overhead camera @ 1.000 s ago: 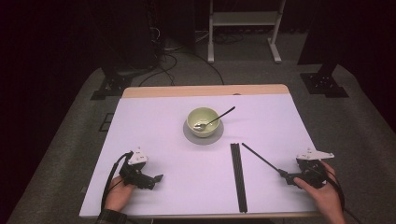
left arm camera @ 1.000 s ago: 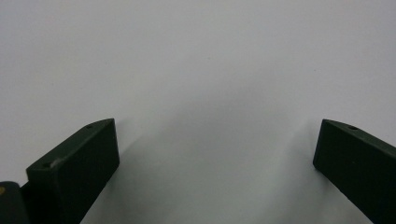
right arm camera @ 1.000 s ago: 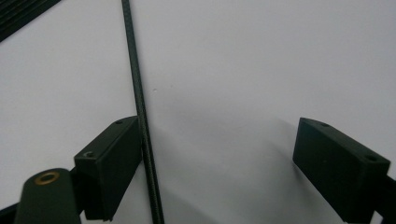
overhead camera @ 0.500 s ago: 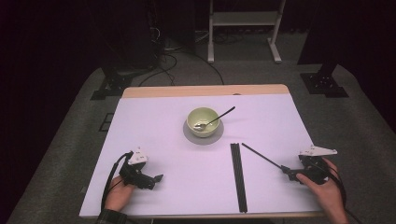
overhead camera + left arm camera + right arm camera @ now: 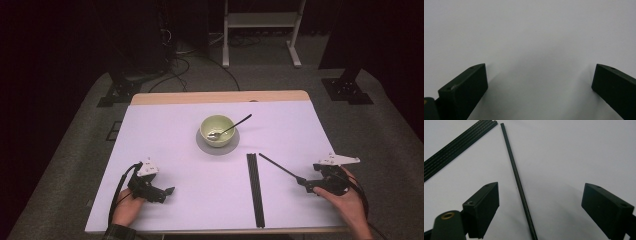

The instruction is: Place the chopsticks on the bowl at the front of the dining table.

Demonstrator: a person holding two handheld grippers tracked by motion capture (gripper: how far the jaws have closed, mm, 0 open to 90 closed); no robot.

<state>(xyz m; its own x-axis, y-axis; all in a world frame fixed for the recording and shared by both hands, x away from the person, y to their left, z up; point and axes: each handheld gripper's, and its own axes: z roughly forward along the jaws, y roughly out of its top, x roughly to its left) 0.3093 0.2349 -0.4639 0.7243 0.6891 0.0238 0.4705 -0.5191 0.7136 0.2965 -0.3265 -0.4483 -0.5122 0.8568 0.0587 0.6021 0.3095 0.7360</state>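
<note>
A single thin black rod point(image 5: 279, 168) point(image 5: 516, 177) lies slantwise on the white table point(image 5: 165, 135). Its near end runs between the jaws of my right gripper point(image 5: 303, 183) point(image 5: 540, 192), which stand wide open on either side without touching it. A bundle of several black rods point(image 5: 255, 190) point(image 5: 456, 147) lies straight, just left of the single rod. At the table's front left my left gripper point(image 5: 162, 192) point(image 5: 540, 70) rests open on bare table, nothing between its jaws.
A pale green bowl point(image 5: 216, 129) with a spoon point(image 5: 235, 125) in it stands on a grey saucer point(image 5: 220, 148) at the table's middle. A wooden strip point(image 5: 220, 96) edges the far side. Stands and cables sit on the dark floor behind.
My right gripper has shifted slightly to the right along the single rod. The left gripper, bowl and bundle have not moved.
</note>
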